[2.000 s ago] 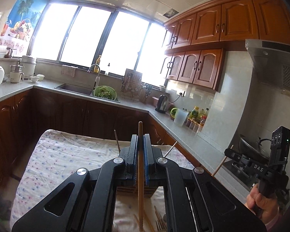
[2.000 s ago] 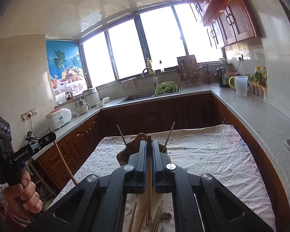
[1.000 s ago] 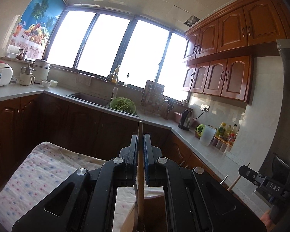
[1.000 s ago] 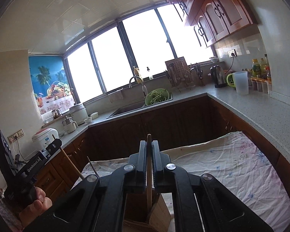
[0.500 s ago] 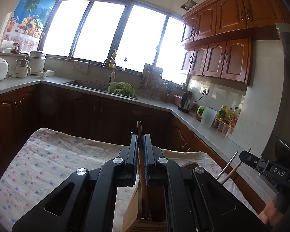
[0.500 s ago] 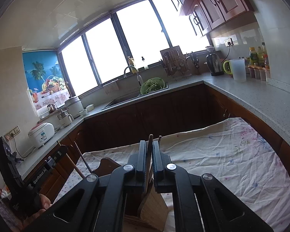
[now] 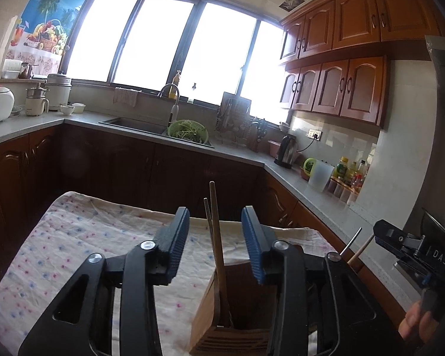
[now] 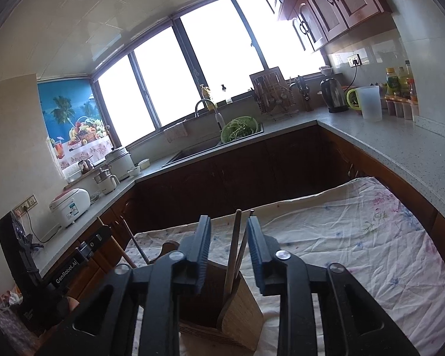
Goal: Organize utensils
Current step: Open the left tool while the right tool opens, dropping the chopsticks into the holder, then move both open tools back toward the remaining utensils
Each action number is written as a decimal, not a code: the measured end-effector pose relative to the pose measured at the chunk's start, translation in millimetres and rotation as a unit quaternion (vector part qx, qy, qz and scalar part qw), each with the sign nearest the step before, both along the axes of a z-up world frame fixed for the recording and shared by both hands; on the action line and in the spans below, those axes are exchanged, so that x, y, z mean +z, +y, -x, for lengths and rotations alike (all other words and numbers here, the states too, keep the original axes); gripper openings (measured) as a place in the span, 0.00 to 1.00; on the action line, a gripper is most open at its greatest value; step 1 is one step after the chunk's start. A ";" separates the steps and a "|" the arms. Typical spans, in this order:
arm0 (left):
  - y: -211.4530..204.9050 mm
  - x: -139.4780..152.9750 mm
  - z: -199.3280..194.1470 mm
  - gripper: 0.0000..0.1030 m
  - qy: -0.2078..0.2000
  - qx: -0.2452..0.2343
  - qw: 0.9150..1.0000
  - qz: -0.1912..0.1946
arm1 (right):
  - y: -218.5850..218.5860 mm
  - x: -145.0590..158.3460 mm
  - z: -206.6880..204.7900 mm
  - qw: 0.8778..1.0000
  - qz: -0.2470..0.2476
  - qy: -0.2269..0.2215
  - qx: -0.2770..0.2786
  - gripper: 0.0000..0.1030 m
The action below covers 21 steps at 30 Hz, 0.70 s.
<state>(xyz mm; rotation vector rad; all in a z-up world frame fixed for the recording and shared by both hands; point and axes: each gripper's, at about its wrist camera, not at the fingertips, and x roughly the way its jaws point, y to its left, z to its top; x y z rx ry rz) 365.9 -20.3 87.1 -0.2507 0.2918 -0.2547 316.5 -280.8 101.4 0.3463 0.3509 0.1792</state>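
Two claws, one per hand, hover over a wooden utensil holder [image 7: 219, 323] standing on a cloth-covered tabletop [image 7: 74, 252]. The left claw [image 7: 216, 246] is released and its jaws are opening; a wooden chopstick [image 7: 217, 237] stands upright between the blue pads [image 7: 253, 246] without touching either, its lower end inside the holder. A second, thinner stick [image 7: 207, 216] rises just behind it. The right claw [image 8: 229, 250] is likewise released with its jaws opening; two wooden chopsticks [image 8: 233, 246] lean between its pads, clear of both, their lower ends resting in the holder's near compartment [image 8: 222, 317].

In the left wrist view the right claw's black body shows at the far right, gripped by a hand [image 7: 415, 323], with a metal rod [image 7: 351, 241] and a pale wooden handle [image 7: 362, 249] poking up beside it. In the right wrist view the left claw's body shows at the lower left, with further utensil handles [image 8: 133, 249] angled up from the holder's far side.

The cloth is pale with small blue and pink flecks and lies creased. Beyond the tabletop run dark wooden cabinets [image 7: 133, 172] under a grey counter [image 8: 400, 148], carrying a sink [image 7: 133, 124], a green colander of vegetables [image 7: 188, 130], a kettle [image 7: 287, 154], a white jug [image 8: 369, 102], bottles [image 7: 350, 172] and a rice cooker [image 8: 69, 206]. Bright windows [image 7: 151, 41] fill the far wall.
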 end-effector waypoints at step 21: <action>45.3 -11.1 109.2 0.92 0.070 0.043 0.997 0.003 | -10.8 -4.5 98.6 1.000 -0.018 -0.008 0.008 0.97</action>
